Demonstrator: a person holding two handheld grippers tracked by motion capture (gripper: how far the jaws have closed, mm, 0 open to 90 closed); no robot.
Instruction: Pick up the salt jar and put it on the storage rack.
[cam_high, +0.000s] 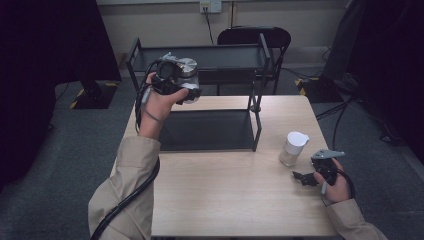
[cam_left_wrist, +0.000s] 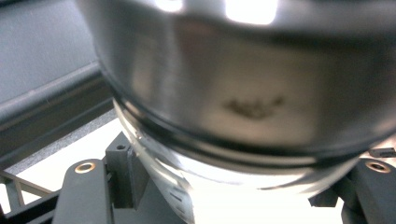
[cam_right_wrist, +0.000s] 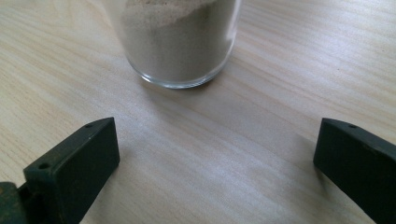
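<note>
A glass jar with a shiny metal lid (cam_high: 187, 75) hangs in the air, level with the top tier of the black rack (cam_high: 220, 56). My left gripper (cam_high: 181, 91) is shut on it. In the left gripper view the jar (cam_left_wrist: 243, 93) looms close and blurred between the jaws of my left gripper (cam_left_wrist: 233, 196). A second glass jar (cam_high: 294, 148) with a white lid and beige powder stands on the table at the right. My right gripper (cam_high: 304, 178) rests open just in front of it. In the right gripper view the powder jar (cam_right_wrist: 180, 42) stands beyond my right gripper (cam_right_wrist: 215, 158), whose jaws are wide apart.
The two-tier black rack has its lower shelf (cam_high: 207, 131) on the far half of the wooden table (cam_high: 235, 200). A black chair (cam_high: 252, 35) stands behind the rack. A cable (cam_high: 127, 197) trails along the left sleeve.
</note>
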